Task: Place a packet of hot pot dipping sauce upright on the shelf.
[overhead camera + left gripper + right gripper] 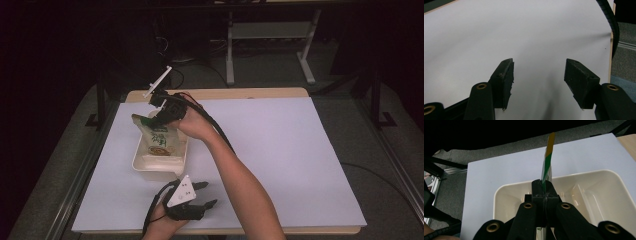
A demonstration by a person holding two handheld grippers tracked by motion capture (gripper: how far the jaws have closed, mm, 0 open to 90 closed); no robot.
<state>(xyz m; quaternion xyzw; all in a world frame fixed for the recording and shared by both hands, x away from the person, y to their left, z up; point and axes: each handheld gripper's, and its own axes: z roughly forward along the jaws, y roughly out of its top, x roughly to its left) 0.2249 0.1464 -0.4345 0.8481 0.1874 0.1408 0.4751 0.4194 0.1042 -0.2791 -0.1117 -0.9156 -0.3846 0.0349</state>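
We see the right gripper [159,116] reached across the body to the far left part of the table, over a cream tray [141,165] that sits on the white sheet [280,150]. Its jaws are clamped together on the top edge of a packet [159,141], a green and yellow pouch with a printed picture of food on its front. In the high view the packet leans inside the tray, its lower end down near the tray's near wall and its upper end pinched up at the far rim. In the right gripper view we look along the closed jaws [543,192] at the packet [547,157] edge-on, a thin green and orange strip rising between the pads, with the tray [604,180] below and around it. The left gripper [205,195] lies low near the front edge of the sheet, just in front of the tray, pointing to the right. Its jaws stand apart with only bare sheet [499,32] between them in the left gripper view [537,75].
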